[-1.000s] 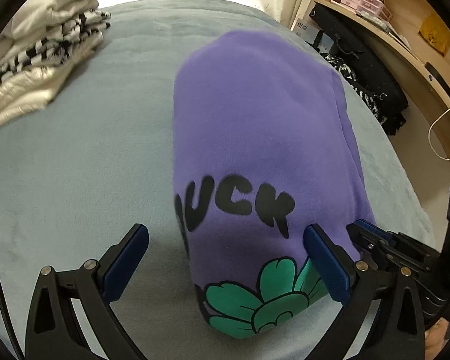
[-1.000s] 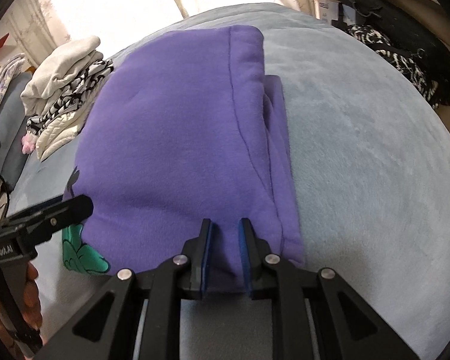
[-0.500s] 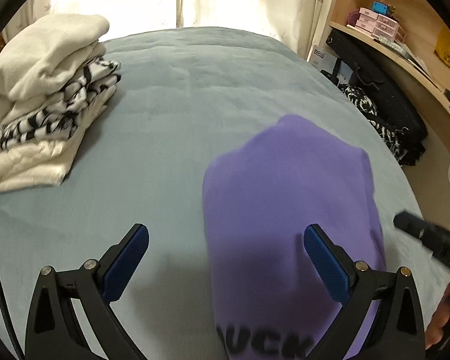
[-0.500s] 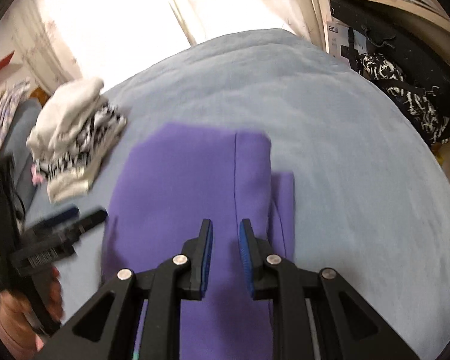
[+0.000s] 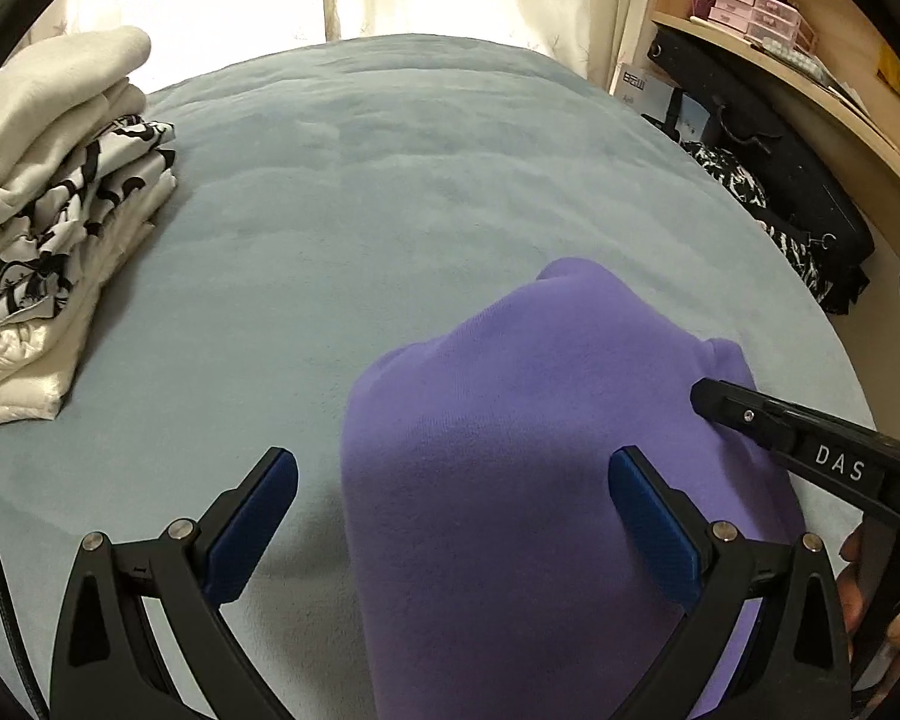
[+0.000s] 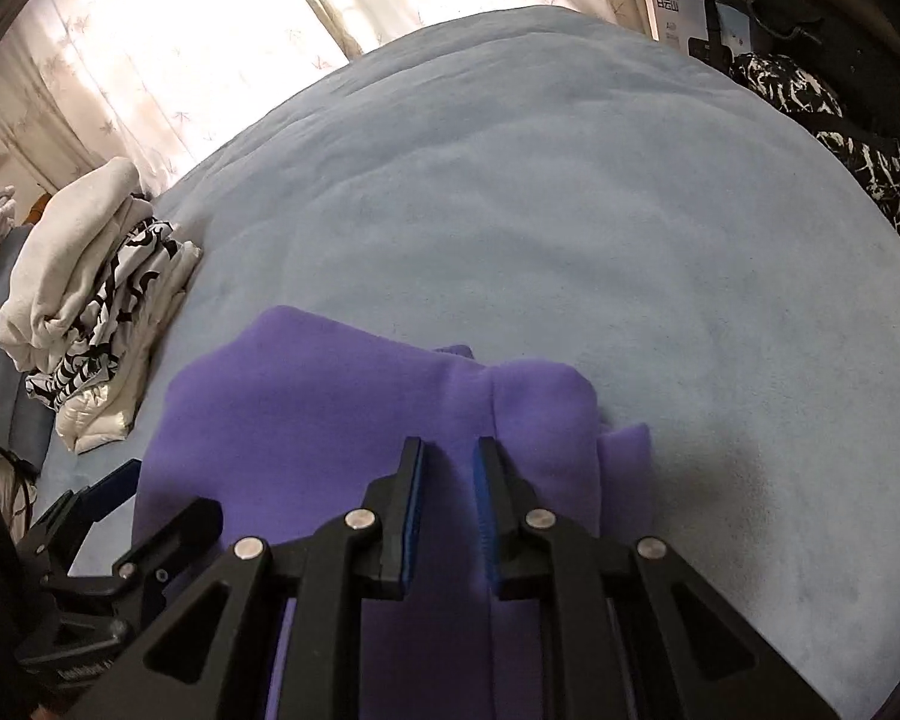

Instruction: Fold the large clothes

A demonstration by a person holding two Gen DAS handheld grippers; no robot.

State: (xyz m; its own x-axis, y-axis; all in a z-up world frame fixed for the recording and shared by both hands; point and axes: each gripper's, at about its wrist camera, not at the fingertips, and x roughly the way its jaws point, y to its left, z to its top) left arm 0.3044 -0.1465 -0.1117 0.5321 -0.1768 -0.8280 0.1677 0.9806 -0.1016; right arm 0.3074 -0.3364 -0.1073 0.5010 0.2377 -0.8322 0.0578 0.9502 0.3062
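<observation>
BEDROOM, MID-FOLD: From my remote seat I see the purple sweatshirt point(image 5: 540, 420) lying on the blue-grey bed cover point(image 5: 390, 210). It sits at the near side of the bed, directly under both tools, with its rounded far end pointing toward the curtained window point(image 6: 150, 60).

The left gripper point(image 5: 453, 462) is released, its blue pads spread wide. The left pad is over bare cover and the right pad over purple cloth, and neither presses on anything.

The right gripper point(image 6: 450, 444) tells a different story: its jaws have just been closing and now stand nearly together, with only a narrow slit between them. Purple fabric shows in that slit along a seam of the garment. I cannot tell whether the pads actually pinch it or merely hover above it.

In the left wrist view the tip of the right tool rests against the sweatshirt's right edge, and a person's fingers point(image 5: 894, 618) curl round its handle at the frame's corner.

A stack of folded clothes point(image 5: 48, 210) (white on top, black-and-white print in the middle) sits at the bed's far left, well apart from the sweatshirt. Dark bags and patterned garments point(image 5: 798, 192) crowd the floor at the right, below a wooden shelf point(image 5: 768, 66) holding small pink boxes.
</observation>
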